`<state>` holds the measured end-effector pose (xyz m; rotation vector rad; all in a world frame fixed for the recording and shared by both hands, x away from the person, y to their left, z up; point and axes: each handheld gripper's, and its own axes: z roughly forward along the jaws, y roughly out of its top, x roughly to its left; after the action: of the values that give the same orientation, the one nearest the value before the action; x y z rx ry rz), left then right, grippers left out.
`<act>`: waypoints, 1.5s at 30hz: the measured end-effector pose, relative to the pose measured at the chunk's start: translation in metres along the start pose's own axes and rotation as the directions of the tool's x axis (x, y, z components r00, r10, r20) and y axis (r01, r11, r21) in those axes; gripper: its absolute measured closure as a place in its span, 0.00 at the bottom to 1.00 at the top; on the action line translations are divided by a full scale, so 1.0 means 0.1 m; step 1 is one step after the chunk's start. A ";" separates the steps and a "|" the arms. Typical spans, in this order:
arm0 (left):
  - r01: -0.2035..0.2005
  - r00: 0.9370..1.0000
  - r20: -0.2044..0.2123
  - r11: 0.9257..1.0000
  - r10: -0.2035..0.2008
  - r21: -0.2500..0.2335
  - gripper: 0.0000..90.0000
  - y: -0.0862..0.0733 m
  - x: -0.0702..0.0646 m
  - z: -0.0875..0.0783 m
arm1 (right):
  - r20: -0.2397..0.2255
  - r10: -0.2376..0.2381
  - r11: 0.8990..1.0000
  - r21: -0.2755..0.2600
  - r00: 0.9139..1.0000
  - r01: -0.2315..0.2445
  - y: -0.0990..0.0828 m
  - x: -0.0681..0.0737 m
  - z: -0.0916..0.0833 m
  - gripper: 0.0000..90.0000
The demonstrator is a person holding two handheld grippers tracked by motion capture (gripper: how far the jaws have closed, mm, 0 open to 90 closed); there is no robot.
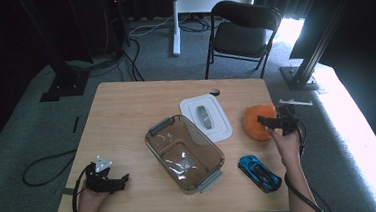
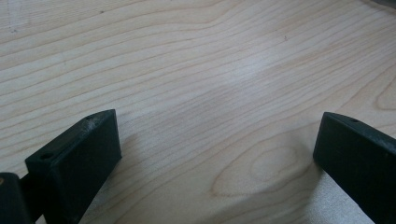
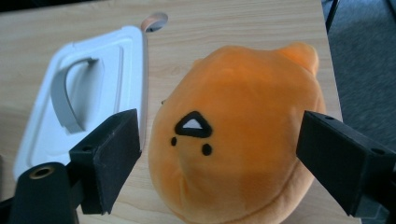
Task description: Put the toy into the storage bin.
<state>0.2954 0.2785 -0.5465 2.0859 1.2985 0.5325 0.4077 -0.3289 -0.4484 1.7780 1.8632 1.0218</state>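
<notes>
An orange plush toy (image 1: pixel 255 121) (image 3: pixel 238 130) with a small black face lies on the wooden table (image 1: pixel 126 105) at the right. My right gripper (image 1: pixel 269 122) (image 3: pixel 219 154) hangs open just over it, one jaw on each side, touching nothing. A clear brown plastic container (image 1: pixel 184 152) with grey handles stands in the middle, and its white lid (image 1: pixel 206 117) (image 3: pixel 88 102) lies flat behind it. A blue toy car (image 1: pixel 259 173) sits near the front right. At the front left corner my left gripper (image 1: pixel 118 182) (image 2: pixel 217 149) is open above bare wood (image 2: pixel 196 70).
A black folding chair (image 1: pixel 243 29) stands beyond the table's far edge, beside a white desk leg (image 1: pixel 174 21). Black frame posts (image 1: pixel 63 69) rise at the left and right. Cables run across the grey carpet. A round hole (image 1: pixel 214 91) marks the table's far side.
</notes>
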 end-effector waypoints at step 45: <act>-0.001 1.000 0.001 1.000 0.001 0.000 0.01 0.00 0.00 0.00 | 0.101 -0.107 0.990 0.099 0.989 0.097 -0.19 -0.11 0.36 0.62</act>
<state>0.2954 0.2785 -0.5465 2.0867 1.2974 0.5323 0.4209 -0.3293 -0.4887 1.7329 1.9424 0.7996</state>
